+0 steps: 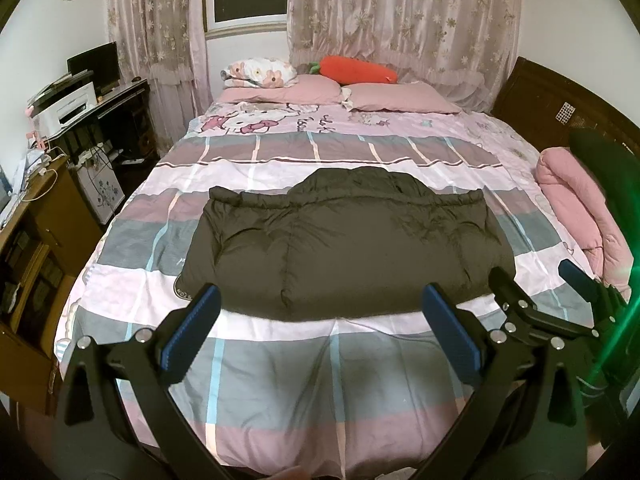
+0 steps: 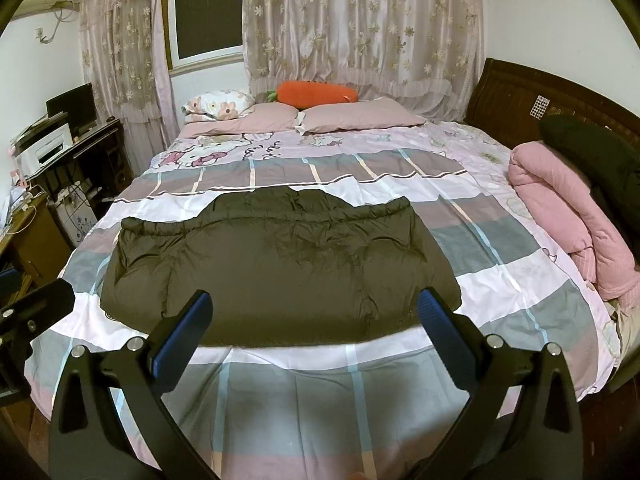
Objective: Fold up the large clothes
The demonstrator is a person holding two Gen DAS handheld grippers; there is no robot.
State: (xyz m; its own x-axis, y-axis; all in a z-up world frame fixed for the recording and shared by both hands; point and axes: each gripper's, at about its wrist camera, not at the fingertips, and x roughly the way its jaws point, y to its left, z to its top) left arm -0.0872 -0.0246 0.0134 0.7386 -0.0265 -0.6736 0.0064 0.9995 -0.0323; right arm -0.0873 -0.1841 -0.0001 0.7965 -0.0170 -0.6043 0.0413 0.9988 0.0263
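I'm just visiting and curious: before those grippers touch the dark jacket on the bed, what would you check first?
1. Left gripper open and holding nothing: ok.
2. Right gripper open and holding nothing: ok.
3. Jacket lying flat on the bed cover: ok.
4. Nothing lying on the jacket: ok.
5. Pink quilt lies apart from the jacket: ok.
6. Zip closed: cannot tell.

- The pink cartoon-cat duvet cover [image 1: 280, 120] carried dark cursive lettering beside the cat figure (upside down from these views, and not legible).
- The dark olive puffer jacket [image 1: 344, 240] bore small pale print at its lower left hem, too blurred to read.
- No other text could be read.
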